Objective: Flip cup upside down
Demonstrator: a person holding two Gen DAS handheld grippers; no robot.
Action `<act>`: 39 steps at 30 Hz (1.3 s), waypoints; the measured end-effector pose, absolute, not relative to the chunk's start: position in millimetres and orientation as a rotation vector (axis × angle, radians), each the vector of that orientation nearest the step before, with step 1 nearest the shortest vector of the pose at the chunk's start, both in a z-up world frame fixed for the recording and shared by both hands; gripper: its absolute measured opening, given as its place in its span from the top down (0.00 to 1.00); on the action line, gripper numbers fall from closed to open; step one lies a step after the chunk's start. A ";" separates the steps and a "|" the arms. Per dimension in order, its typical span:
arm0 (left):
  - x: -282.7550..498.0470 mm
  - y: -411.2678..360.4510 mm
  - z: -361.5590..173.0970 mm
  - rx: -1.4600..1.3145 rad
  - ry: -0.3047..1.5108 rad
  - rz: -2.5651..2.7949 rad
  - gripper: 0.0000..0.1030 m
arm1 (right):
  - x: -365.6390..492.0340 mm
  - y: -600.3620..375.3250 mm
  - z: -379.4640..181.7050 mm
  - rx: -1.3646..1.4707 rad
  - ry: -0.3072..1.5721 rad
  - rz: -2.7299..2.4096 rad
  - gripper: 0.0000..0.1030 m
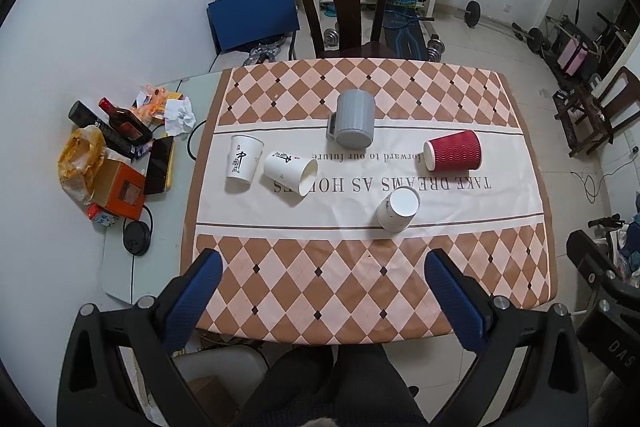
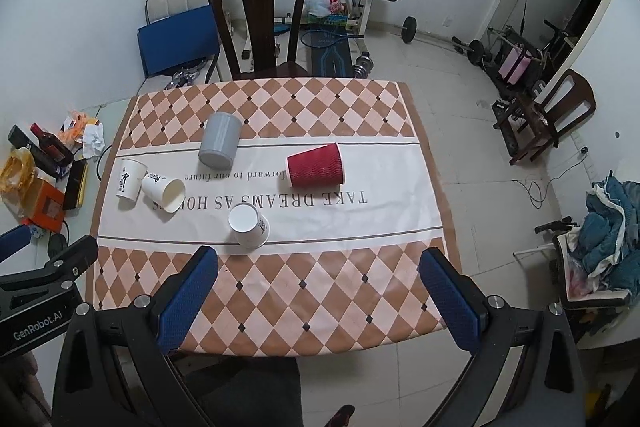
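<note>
above table edge | left claw [image 1: 322, 281] wide apart, empty | right claw [image 2: 318, 277] wide apart, empty

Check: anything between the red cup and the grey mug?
Nothing: only bare tablecloth with printed lettering between the red cup and grey mug, clearest in the right wrist view.

Right gripper [image 2: 318, 285] jaws wide apart over checkered tablecloth [image 2: 280, 291]. Inverted white paper cup [image 2: 249, 225] nearest; red ribbed paper cup [image 2: 316, 165] on its side; grey ribbed mug [image 2: 219, 146] apparently inverted.
</note>
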State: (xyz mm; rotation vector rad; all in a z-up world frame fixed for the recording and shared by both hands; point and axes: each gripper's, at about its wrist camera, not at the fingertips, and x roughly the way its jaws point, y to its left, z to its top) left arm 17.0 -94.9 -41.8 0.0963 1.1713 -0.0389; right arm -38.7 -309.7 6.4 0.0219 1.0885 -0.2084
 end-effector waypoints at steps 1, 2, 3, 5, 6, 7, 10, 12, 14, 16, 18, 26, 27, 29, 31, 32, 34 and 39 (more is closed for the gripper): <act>17.1 -94.9 -41.8 0.098 1.172 -0.038 0.00 | -39.7 -310.6 8.6 0.022 1.088 -0.209 0.01; 16.5 -95.0 -40.7 0.096 1.174 -0.041 0.00 | -40.3 -310.9 8.7 0.024 1.087 -0.210 0.01; 16.0 -95.3 -40.3 0.093 1.175 -0.043 0.00 | -41.4 -311.8 11.1 0.026 1.084 -0.213 0.01; 14.0 -96.2 -36.9 0.094 1.173 -0.045 0.00 | -43.5 -313.5 14.6 0.024 1.083 -0.213 0.01; 13.7 -96.5 -36.7 0.093 1.175 -0.048 0.00 | -43.1 -313.9 13.9 0.027 1.083 -0.215 0.01; 14.4 -97.0 -37.3 0.092 1.175 -0.046 0.00 | -44.3 -313.9 15.6 0.027 1.083 -0.214 0.01; 11.6 -97.1 -35.4 0.096 1.179 -0.055 0.00 | -44.4 -313.8 14.3 0.027 1.087 -0.209 0.01; 9.2 -97.6 -33.4 0.103 1.179 -0.056 0.00 | -46.7 -314.7 14.9 0.024 1.090 -0.206 0.01; 11.4 -97.4 -35.8 0.094 1.180 -0.054 0.00 | -48.8 -315.4 15.9 0.026 1.095 -0.200 0.01; 11.1 -97.3 -35.6 0.098 1.177 -0.053 0.00 | -48.6 -316.1 14.3 0.025 1.098 -0.199 0.01; 10.2 -97.0 -33.6 0.096 1.177 -0.053 0.00 | -48.6 -317.3 13.1 0.029 1.100 -0.198 0.01; 6.1 -96.2 -34.2 0.108 1.175 -0.051 0.00 | -46.5 -318.5 10.6 0.043 1.106 -0.197 0.01; 5.2 -96.2 -32.7 0.109 1.174 -0.049 0.00 | -45.8 -318.5 10.2 0.039 1.108 -0.194 0.01; 4.8 -95.5 -32.6 0.106 1.174 -0.051 0.00 | -45.2 -317.5 9.2 0.043 1.112 -0.194 0.01; 4.4 -95.6 -33.1 0.111 1.172 -0.051 0.00 | -43.8 -316.1 7.9 0.045 1.116 -0.197 0.01; 4.2 -95.3 -32.5 0.109 1.172 -0.052 0.00 | -44.0 -315.8 7.8 0.047 1.117 -0.198 0.01; 4.4 -95.3 -32.9 0.111 1.170 -0.052 0.00 | -44.2 -316.2 8.1 0.047 1.114 -0.198 0.01; 3.8 -94.9 -31.9 0.111 1.170 -0.053 0.00 | -44.9 -316.7 8.1 0.048 1.115 -0.198 0.01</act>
